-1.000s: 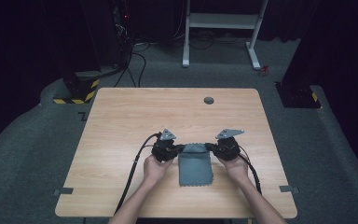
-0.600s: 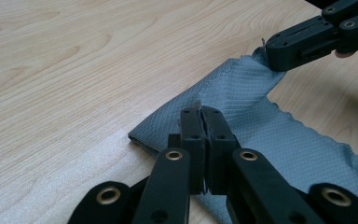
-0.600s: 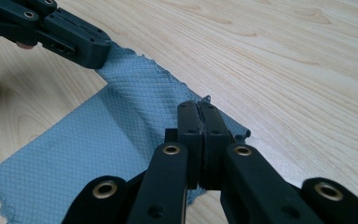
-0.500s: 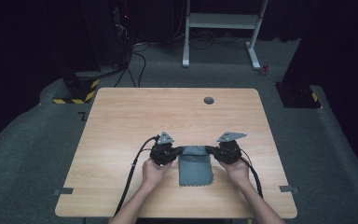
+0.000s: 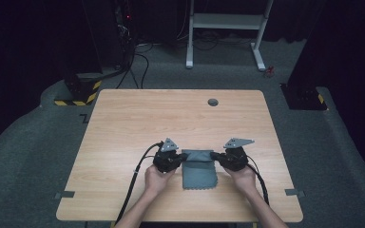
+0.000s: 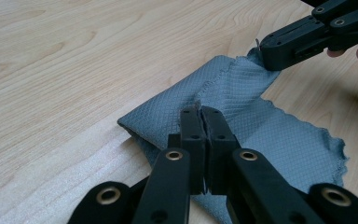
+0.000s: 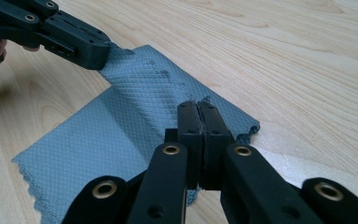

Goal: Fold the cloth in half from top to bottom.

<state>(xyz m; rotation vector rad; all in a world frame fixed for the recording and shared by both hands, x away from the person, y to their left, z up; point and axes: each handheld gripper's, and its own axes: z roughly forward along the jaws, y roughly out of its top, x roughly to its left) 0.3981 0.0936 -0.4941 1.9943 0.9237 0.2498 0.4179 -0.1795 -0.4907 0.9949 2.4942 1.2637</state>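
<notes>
A grey-blue waffle-weave cloth (image 5: 198, 172) lies on the wooden table (image 5: 171, 118), near the front edge between the person's two hands. Its far edge is doubled over into a raised band. My left gripper (image 5: 180, 159) is shut on the left end of that band (image 6: 223, 88); the jaws (image 6: 200, 111) meet with fabric pinched between them. My right gripper (image 5: 214, 156) is shut on the right end, its jaws (image 7: 198, 106) pinching the cloth (image 7: 121, 126). Each gripper view also shows the other gripper biting the opposite corner: the right gripper (image 6: 266, 50) and the left gripper (image 7: 99, 55).
A small dark round disc (image 5: 213, 102) sits in the tabletop near the far edge. Black cables (image 5: 138, 175) trail from both grippers toward the person. Tape strips (image 5: 64, 194) mark the table's front corners. A white desk frame (image 5: 228, 28) stands on the dark floor beyond.
Both hands have eased a little toward the near edge, drawing the cloth's far edge with them. Both grips stay as they were.
</notes>
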